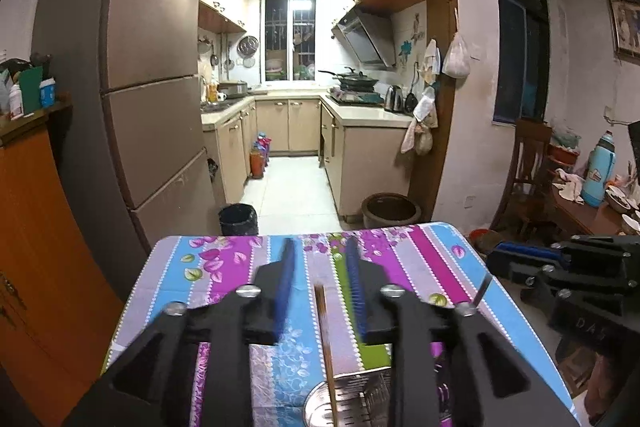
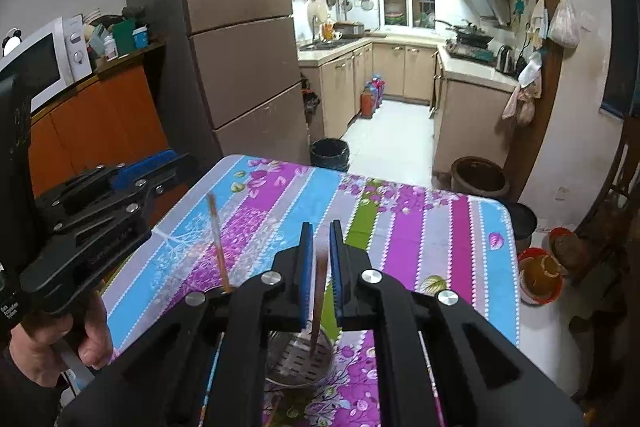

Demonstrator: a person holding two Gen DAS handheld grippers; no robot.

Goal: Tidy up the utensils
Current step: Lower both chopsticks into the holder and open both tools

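Note:
A perforated metal utensil holder (image 1: 360,383) (image 2: 288,359) stands at the near end of the flower-striped table (image 1: 224,267) (image 2: 400,219). In the left wrist view my left gripper (image 1: 321,285) is open. A brown chopstick (image 1: 323,327) stands free between its blue pads, with its lower end in the holder. In the right wrist view my right gripper (image 2: 321,267) hangs over the holder, pads slightly apart. A blurred brown chopstick (image 2: 319,303) is loose between them, its tip down in the holder. The left chopstick (image 2: 218,247) leans out of the holder there, below the left gripper (image 2: 160,163).
A hand (image 2: 60,339) holds the left gripper's handle. More sticks (image 2: 212,379) lie under the right gripper. Beyond the table's far edge stand a black bin (image 1: 238,219) and a brown clay pot (image 1: 390,211). An orange cabinet (image 1: 40,227) is on the left; a cluttered side table (image 1: 580,215) is on the right.

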